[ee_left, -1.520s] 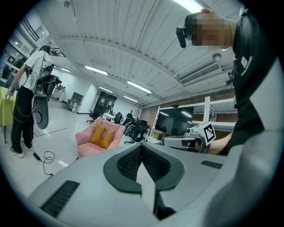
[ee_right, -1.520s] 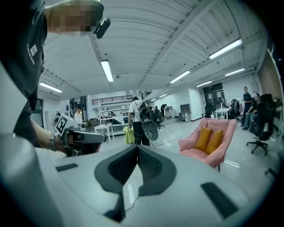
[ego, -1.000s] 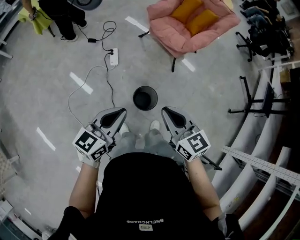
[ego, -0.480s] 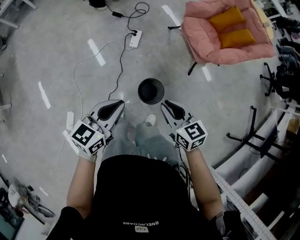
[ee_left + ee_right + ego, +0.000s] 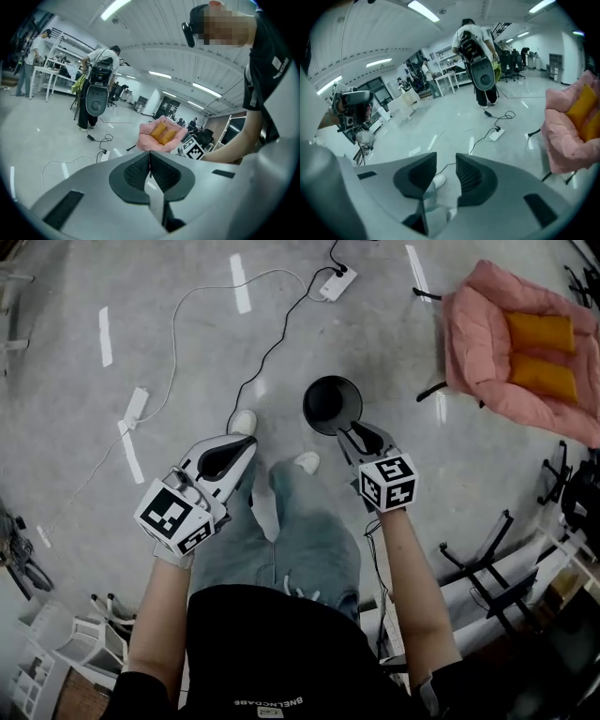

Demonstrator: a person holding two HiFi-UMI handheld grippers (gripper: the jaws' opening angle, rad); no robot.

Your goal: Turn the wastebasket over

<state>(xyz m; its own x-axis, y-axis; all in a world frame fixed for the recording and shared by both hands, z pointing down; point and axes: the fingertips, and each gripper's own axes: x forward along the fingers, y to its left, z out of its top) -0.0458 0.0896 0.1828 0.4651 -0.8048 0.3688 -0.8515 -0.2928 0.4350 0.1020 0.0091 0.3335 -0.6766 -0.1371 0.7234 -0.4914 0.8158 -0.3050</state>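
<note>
One wastebasket (image 5: 333,405), two grippers (image 5: 246,444) (image 5: 349,431), one pink chair (image 5: 483,338), two orange cushions (image 5: 539,332) (image 5: 544,378), two white shoes (image 5: 243,421) (image 5: 307,462)

Glossy black wastebasket (image 5: 328,401) on polished grey floor (image 5: 375,324); padded pink cloth chair (image 5: 478,334).

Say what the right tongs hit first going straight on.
Probably the black round wastebasket: in the head view the right tongs, jaws just opened with nothing between them, point at its near rim. The right gripper view shows no basket, just grey floor ahead, so depth is unclear.

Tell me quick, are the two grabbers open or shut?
Left gripper: shut, empty.
Right gripper: open, jaws just been opening, nothing between them.
</note>
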